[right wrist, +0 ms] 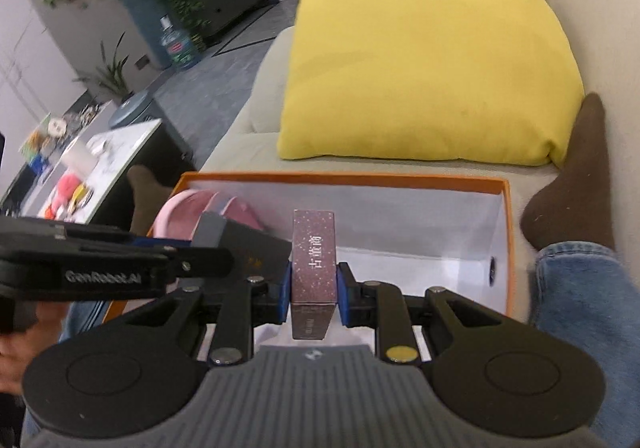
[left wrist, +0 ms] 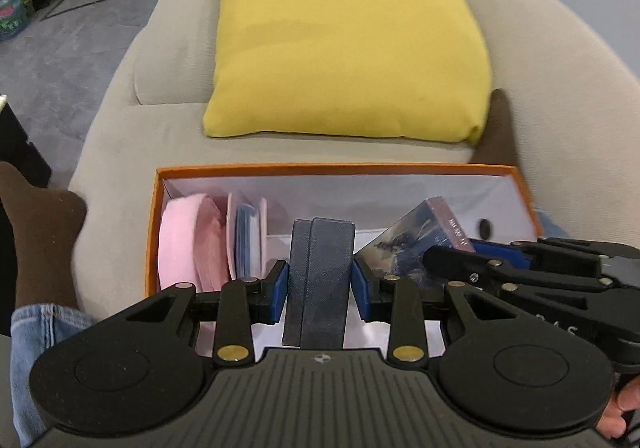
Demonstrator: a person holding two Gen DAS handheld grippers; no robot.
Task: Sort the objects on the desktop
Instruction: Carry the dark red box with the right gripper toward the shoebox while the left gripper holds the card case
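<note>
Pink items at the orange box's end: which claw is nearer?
Left. The left claw, gripping the dark grey box, sits beside the pink items; the right claw holds the purple box farther along.

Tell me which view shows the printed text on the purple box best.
The right wrist view: the purple box stands upright, clamped in the right tongs, its narrow face with white characters square to the camera. In the left wrist view the same box lies tilted over the orange box, its lettering too small to read.
</note>
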